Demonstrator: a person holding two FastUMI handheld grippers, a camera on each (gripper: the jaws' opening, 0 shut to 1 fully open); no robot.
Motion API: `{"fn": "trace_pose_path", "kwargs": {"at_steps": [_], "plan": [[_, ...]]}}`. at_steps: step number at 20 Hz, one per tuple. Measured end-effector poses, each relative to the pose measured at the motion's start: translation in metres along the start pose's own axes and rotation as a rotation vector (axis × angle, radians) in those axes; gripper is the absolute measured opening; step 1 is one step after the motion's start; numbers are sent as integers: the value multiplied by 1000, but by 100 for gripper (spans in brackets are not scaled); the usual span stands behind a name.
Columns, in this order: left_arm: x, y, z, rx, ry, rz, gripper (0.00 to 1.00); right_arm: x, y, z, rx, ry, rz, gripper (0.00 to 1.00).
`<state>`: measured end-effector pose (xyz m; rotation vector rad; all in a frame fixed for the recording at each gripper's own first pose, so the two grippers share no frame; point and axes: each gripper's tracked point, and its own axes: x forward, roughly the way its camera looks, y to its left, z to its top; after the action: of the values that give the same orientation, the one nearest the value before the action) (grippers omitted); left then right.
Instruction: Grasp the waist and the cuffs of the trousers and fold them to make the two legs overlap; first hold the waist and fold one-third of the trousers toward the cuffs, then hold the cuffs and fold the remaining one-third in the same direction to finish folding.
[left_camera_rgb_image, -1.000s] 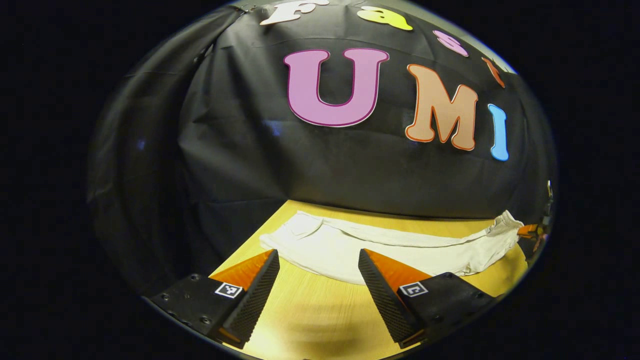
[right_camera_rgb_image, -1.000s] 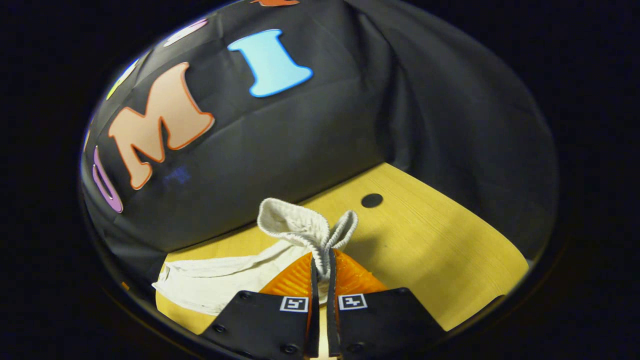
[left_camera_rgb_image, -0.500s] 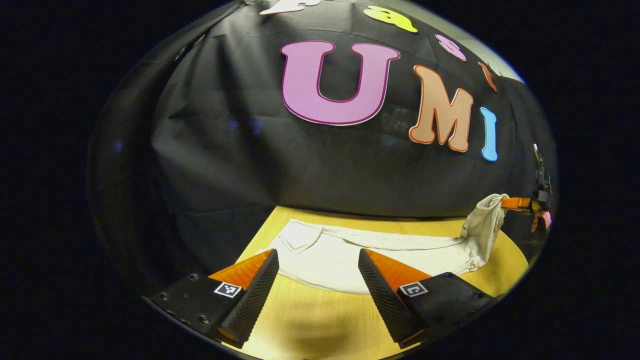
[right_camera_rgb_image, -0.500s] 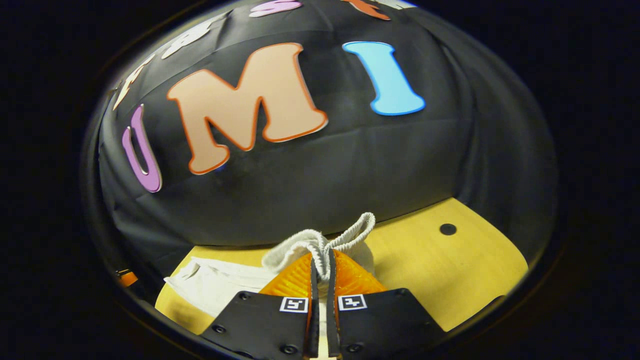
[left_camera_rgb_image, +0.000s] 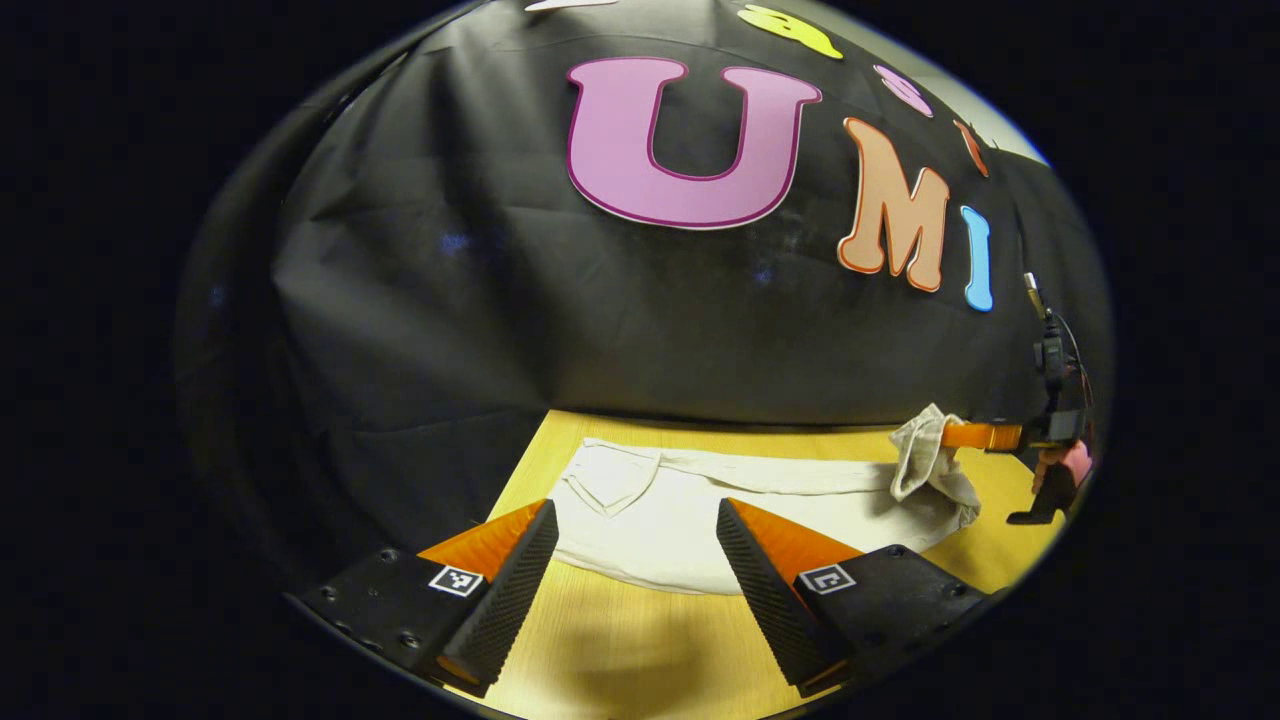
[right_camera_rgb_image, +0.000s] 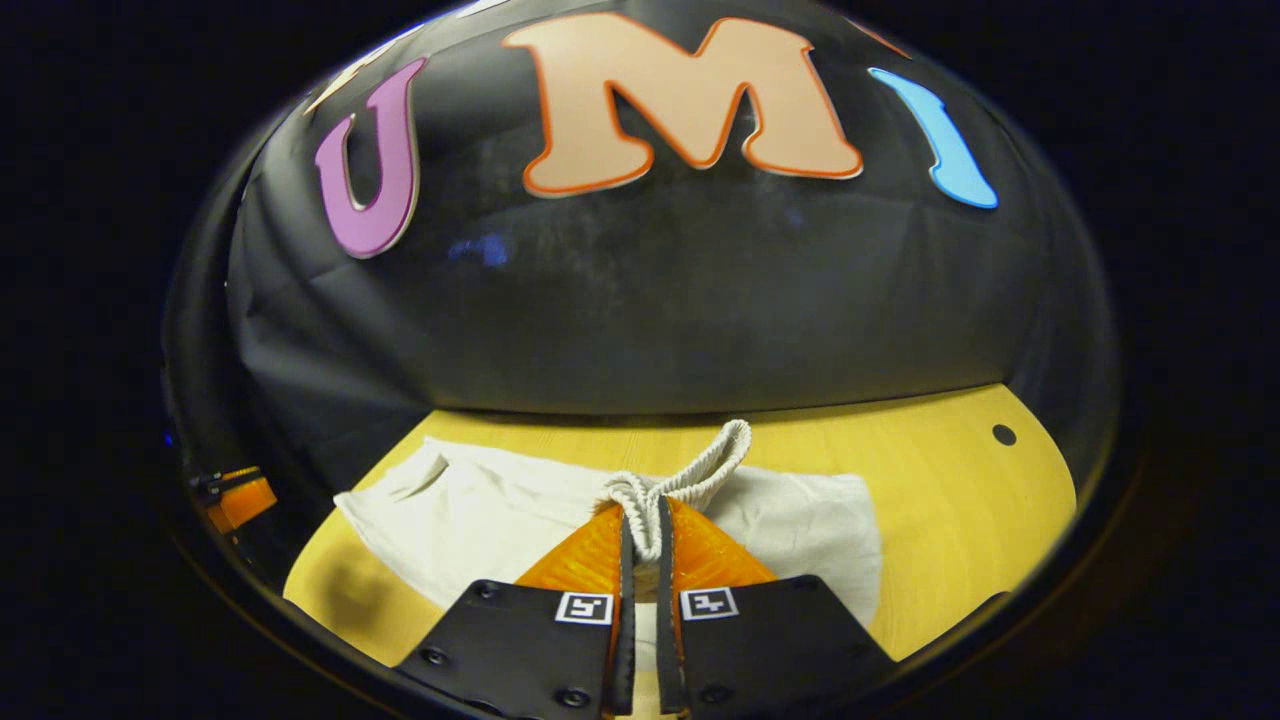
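Pinching trousers' waistband (right_camera_rgb_image: 690, 480), right tongs (right_camera_rgb_image: 645, 545) level

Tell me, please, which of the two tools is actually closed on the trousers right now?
The right tool: its fingers pinch the ribbed waistband of the white trousers, lifting that end. The left tool hangs open above the table, holding nothing.

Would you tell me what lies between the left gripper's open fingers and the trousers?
Bare wooden table, in the left gripper view: the left gripper hangs open just short of the trousers.

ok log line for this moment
right hand-held gripper: shut on trousers waistband, lifted over legs | left hand-held gripper: open, above table | fold: waist third underway
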<state>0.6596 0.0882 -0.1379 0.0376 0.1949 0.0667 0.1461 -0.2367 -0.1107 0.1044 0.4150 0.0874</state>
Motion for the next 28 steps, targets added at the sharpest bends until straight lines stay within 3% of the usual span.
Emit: {"fn": "trace_pose_path", "kwargs": {"at_steps": [4,7,8,17,18,19,21,23,24,25,28], "plan": [[16,10,-8,-1,8,5,98,-7,-5,12,-13,38,39,29],[29,20,-17,-17,14,23,98,-13,-11,2,0,61,58,100],[35,24,-21,-23,19,29,98,-14,-12,1,-12,61,41,96],[89,71,-69,-3,120,56,98,-63,-36,-8,-4,47,-54,96],[94,74,-77,-2,138,50,98,-67,-41,-9,0,47,-62,92],[98,76,-85,4,158,47,98,-70,-46,-11,2,55,-74,97],[102,83,-98,27,196,47,98,-73,-54,-11,12,58,-89,92],[104,85,-105,31,221,47,98,-75,-58,-13,23,63,-98,96],[104,87,-109,35,237,50,98,-77,-59,-14,23,68,-101,92],[105,89,-115,39,254,54,98,-77,-60,-13,20,67,-105,96],[105,90,-119,45,272,60,98,-81,-62,-11,13,64,-101,96]]}}
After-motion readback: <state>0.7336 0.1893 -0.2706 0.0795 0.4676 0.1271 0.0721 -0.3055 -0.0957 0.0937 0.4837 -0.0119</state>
